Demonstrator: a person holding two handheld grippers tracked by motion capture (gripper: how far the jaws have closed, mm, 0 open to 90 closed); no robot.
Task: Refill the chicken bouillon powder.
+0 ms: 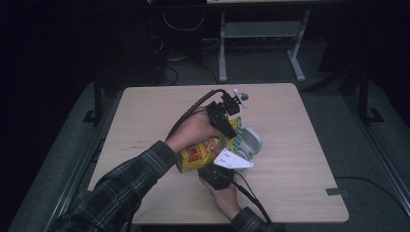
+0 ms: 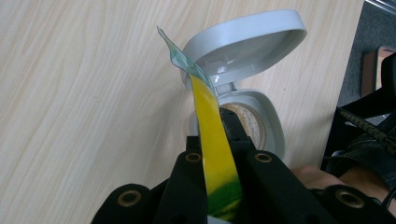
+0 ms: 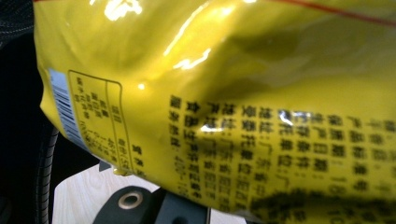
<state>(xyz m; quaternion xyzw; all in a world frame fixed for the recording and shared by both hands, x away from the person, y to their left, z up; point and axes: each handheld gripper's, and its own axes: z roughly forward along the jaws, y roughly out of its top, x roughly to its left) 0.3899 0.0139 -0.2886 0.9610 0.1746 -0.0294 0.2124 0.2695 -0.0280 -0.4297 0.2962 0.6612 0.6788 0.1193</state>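
Now | one yellow bag | one open grey container | two tools

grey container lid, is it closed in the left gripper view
No, the lid stands flipped open above the grey container, its inside facing the camera.

Right gripper view. A glossy yellow packet spans nearly the whole frame, very close to the camera. Its creased surface carries bright highlights, rows of black printed characters across the lower right, a boxed panel of small text and a barcode at the left edge, and a thin red line near the top right. Below the packet, part of the right gripper, black with a metal-ringed hole, meets its lower edge. A patch of pale wooden table shows at lower left.
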